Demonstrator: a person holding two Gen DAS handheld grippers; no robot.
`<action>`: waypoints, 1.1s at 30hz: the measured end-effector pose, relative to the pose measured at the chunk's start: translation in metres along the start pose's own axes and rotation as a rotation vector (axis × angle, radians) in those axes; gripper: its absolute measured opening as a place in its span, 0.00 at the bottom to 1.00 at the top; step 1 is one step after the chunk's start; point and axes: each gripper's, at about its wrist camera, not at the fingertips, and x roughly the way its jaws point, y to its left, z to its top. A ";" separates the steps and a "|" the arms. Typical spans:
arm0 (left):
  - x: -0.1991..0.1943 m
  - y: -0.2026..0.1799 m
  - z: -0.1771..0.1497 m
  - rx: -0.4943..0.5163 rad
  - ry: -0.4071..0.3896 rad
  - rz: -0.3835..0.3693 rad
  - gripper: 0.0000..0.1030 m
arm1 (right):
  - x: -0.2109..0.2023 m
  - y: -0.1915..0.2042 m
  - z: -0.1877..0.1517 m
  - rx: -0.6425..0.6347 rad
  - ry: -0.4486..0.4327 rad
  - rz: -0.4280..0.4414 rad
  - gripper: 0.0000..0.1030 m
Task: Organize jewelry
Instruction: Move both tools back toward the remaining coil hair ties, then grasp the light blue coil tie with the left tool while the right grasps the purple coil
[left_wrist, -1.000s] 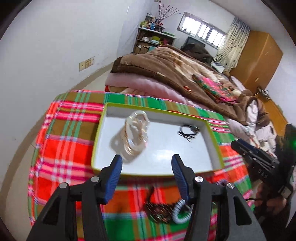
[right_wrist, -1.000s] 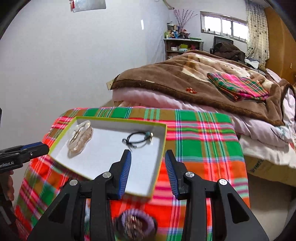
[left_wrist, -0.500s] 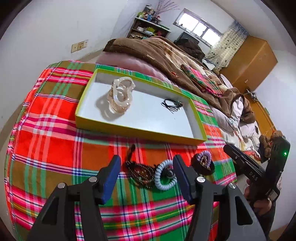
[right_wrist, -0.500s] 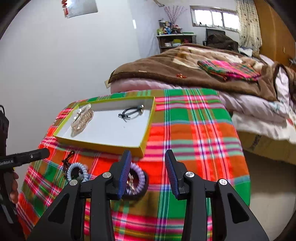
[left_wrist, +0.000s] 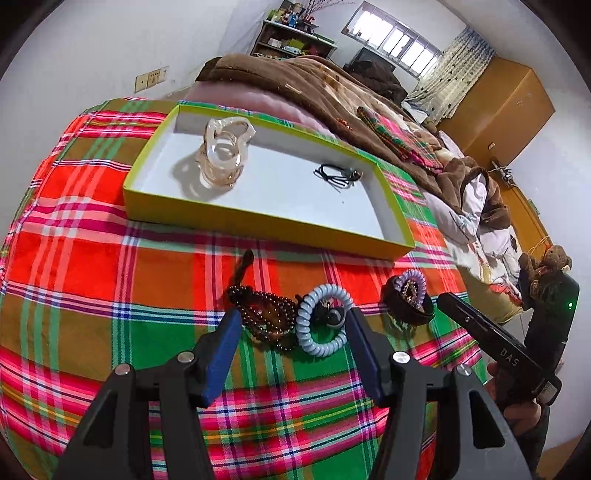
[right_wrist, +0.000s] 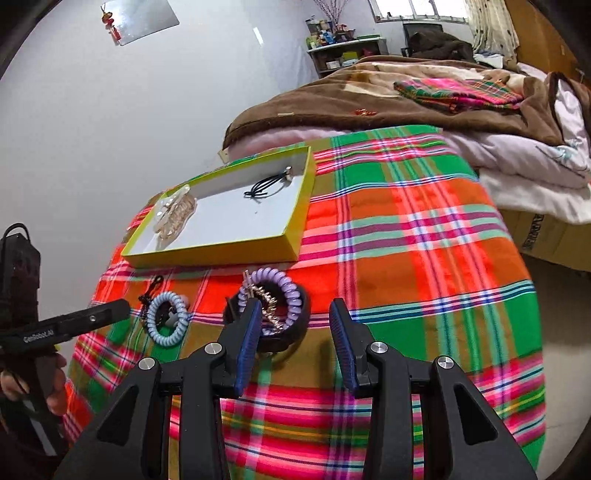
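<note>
1. Left tongs (left_wrist: 293, 321) gape wide, empty, above the blue coil tie (left_wrist: 324, 320) and bead bracelet (left_wrist: 266, 318).
2. Right tongs (right_wrist: 293, 321) part-open, empty, beside the purple coil tie (right_wrist: 271, 295) on a black band (right_wrist: 295, 334).
3. Bracelet's tassel points at the tray (left_wrist: 258, 219).
4. Tray's long axis runs across the plaid surface (left_wrist: 92, 266), holding a clear clip (left_wrist: 223, 151) and black tie (left_wrist: 338, 175).

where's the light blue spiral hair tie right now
The light blue spiral hair tie lies on the plaid cloth, outside the tray, beside the brown bead bracelet.
</note>
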 end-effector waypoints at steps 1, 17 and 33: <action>0.001 -0.001 -0.001 0.002 0.003 0.005 0.59 | 0.002 0.000 -0.001 0.001 0.007 0.004 0.38; 0.021 -0.025 -0.005 0.123 0.032 0.138 0.58 | 0.014 0.001 -0.008 -0.025 0.043 0.030 0.38; 0.021 -0.039 -0.001 0.156 0.006 0.151 0.44 | 0.005 0.001 -0.002 -0.131 0.010 0.003 0.18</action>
